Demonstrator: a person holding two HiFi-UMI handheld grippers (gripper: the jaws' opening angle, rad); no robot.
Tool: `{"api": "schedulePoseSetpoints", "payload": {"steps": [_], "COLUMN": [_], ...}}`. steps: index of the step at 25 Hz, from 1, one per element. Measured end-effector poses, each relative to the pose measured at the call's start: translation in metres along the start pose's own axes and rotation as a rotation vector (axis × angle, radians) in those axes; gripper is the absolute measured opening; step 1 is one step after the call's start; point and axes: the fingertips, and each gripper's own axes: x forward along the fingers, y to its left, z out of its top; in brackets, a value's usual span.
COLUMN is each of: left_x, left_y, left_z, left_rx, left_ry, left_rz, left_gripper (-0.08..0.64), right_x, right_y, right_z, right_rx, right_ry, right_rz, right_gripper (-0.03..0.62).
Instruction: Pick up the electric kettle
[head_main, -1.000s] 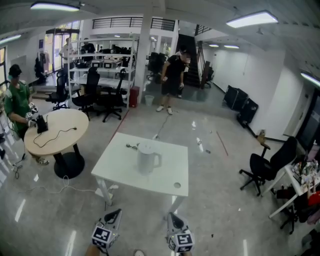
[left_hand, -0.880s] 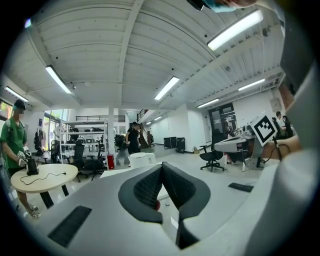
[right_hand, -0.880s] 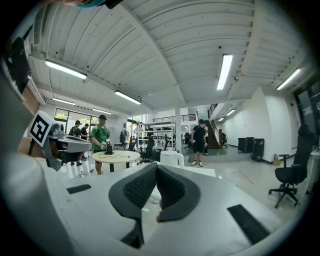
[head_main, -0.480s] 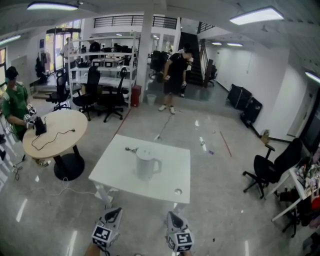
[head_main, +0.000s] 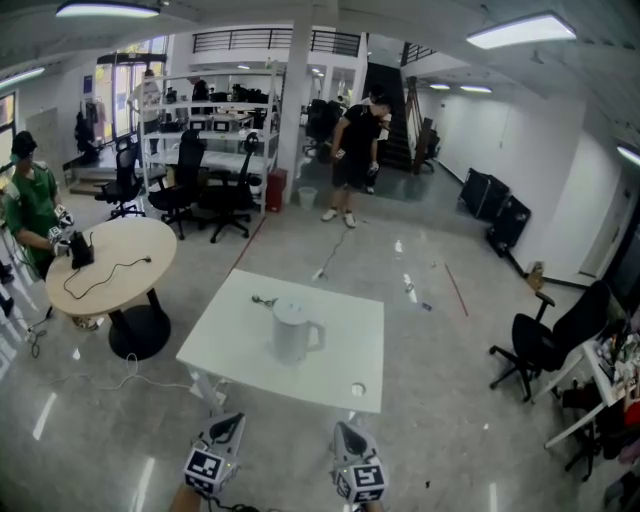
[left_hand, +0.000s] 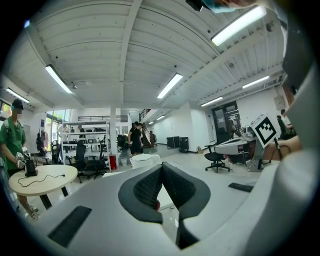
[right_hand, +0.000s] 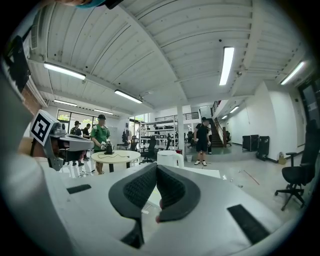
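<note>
As left tool (left_hand: 162, 166), right tool (right_hand: 156, 166) (both closed) block view, kettle (left_hand: 142, 160) half-hidden.

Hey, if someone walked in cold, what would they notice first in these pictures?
A white electric kettle stands near the middle of the white square table, handle to the right. At the bottom edge, the left tongs and right tongs point toward it, both shut and empty. Beyond, a person in black stands on the open floor.
</note>
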Motion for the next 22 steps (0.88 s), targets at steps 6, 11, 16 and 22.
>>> {"api": "schedulePoseSetpoints", "payload": {"steps": [6, 11, 16, 22], "left_x": [0.004, 0.011, 0.021, 0.039], "left_y": [0.005, 0.01, 0.018, 0.035], "left_z": [-0.002, -0.003, -0.005, -0.007], "left_rx": [0.004, -0.011, -0.014, -0.019], "left_ry": [-0.004, 0.002, 0.005, 0.009], "left_rz": [0.013, 0.009, -0.002, -0.009], "left_gripper": [0.006, 0.006, 0.006, 0.006], "right_x": [0.004, 0.014, 0.025, 0.047], "right_y": [-0.001, -0.003, -0.004, -0.005], "right_z": [0.0, -0.004, -0.002, -0.003], "right_rx": [0.001, 0.005, 0.006, 0.005], "right_ry": [0.006, 0.001, 0.008, 0.01], "right_rz": [0.012, 0.007, -0.005, -0.01], "right_gripper": [0.005, 0.005, 0.005, 0.005]}}
